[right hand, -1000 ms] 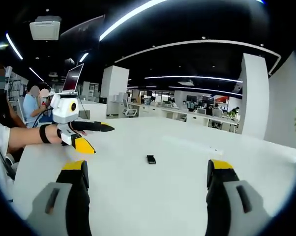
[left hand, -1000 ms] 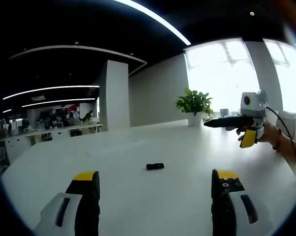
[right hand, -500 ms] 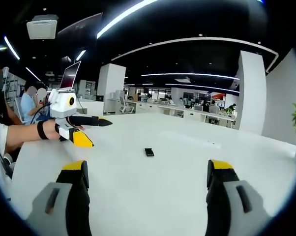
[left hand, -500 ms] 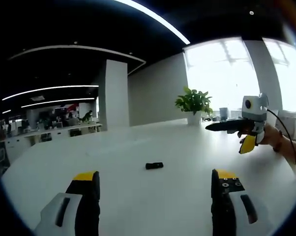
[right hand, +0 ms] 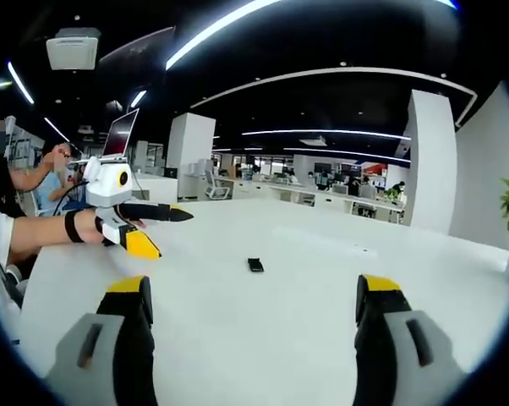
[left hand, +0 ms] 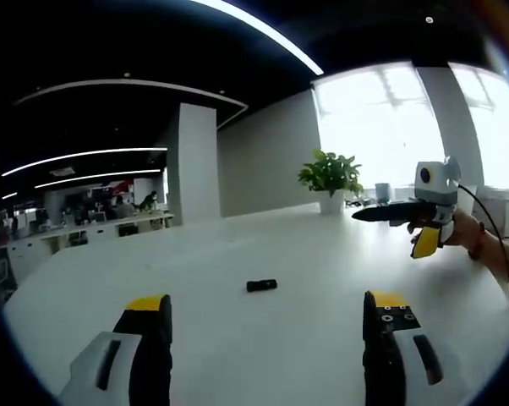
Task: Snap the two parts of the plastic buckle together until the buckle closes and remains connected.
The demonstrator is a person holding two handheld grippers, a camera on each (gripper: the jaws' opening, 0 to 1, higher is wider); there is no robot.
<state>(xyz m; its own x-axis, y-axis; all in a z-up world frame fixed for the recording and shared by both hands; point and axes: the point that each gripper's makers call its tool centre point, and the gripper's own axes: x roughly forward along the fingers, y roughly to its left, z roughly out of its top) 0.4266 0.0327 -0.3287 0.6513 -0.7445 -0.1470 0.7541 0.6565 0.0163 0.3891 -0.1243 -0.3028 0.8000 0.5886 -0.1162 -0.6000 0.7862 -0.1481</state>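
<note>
**Buckle alone mid-bench, both tongs raised and apart**

Left gripper view: the left tongs (left hand: 266, 326) rise from the bottom edge, jaws spread wide, nothing between them. The black plastic buckle (left hand: 261, 286) lies flat on the white bench (left hand: 238, 245), ahead of the jaws and roughly centred between them, well apart from both tips. Whether its two parts are joined cannot be told at this size; it reads as one small dark piece. Bare bench surface all around it, nothing lying between jaws and buckle.

The right tongs (left hand: 388, 228) enter from the right side, held in a person's hand (left hand: 457, 230) above the bench, one dark jaw pointing toward the middle, one yellow-tipped jaw angled down, so jaws apart and empty. A cable runs from them past the wrist. Behind: a potted plant (left hand: 329, 175) at the far bench edge, bright windows, a white pillar (left hand: 192, 162).

Right gripper view: the right tongs' own jaws stand wide apart at the bottom, empty. The buckle (right hand: 255, 265) sits on the bench ahead, between the jaw lines. The left tongs (right hand: 163, 230) hang at left, held by a hand with a dark wrist strap (right hand: 72, 227), jaws apart. A seated person (right hand: 60, 169) and an open laptop (right hand: 121, 135) are behind them; rows of office desks (right hand: 322, 194) lie beyond.
</note>
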